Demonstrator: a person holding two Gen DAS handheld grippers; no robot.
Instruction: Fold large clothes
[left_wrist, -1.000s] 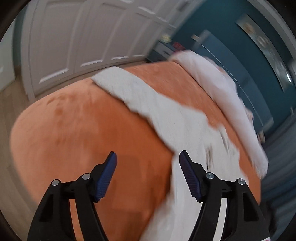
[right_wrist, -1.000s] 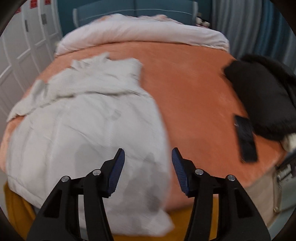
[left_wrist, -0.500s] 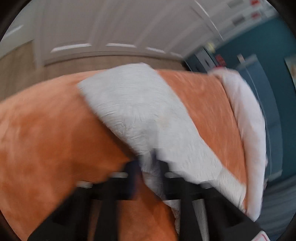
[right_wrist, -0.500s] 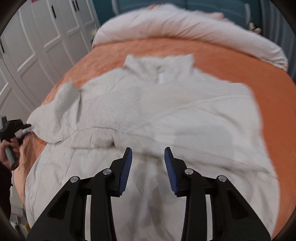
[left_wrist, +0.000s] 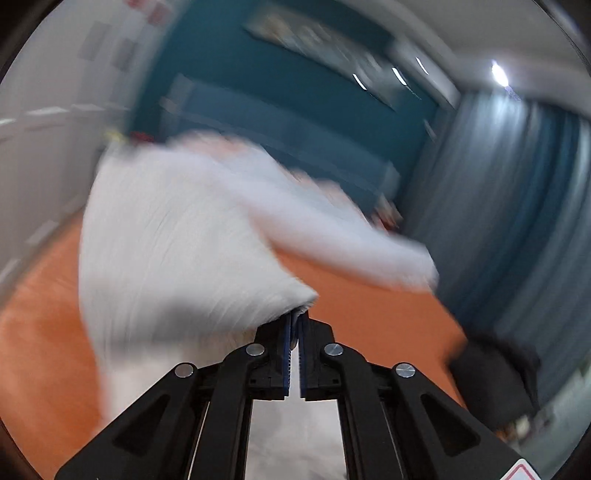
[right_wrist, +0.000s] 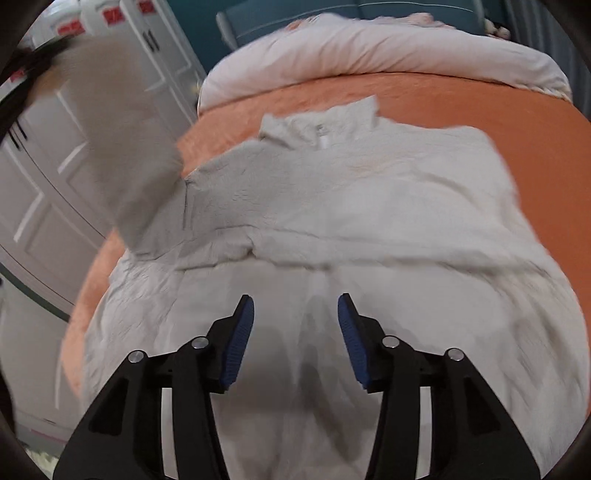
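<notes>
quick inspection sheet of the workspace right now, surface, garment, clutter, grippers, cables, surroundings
surface: bed with orange cover, pale duvet bunched at the head.
job's things: large white garment spread flat, collar toward the duvet; its sleeve is lifted off the bed.
clutter: dark bundle at the bed's edge, blurred.
grippers: left gripper shut on the sleeve; right gripper open above the garment's lower part, holding nothing.
cables: nothing seen.
surroundings: white wardrobe doors, teal wall, blue-grey curtains.
</notes>
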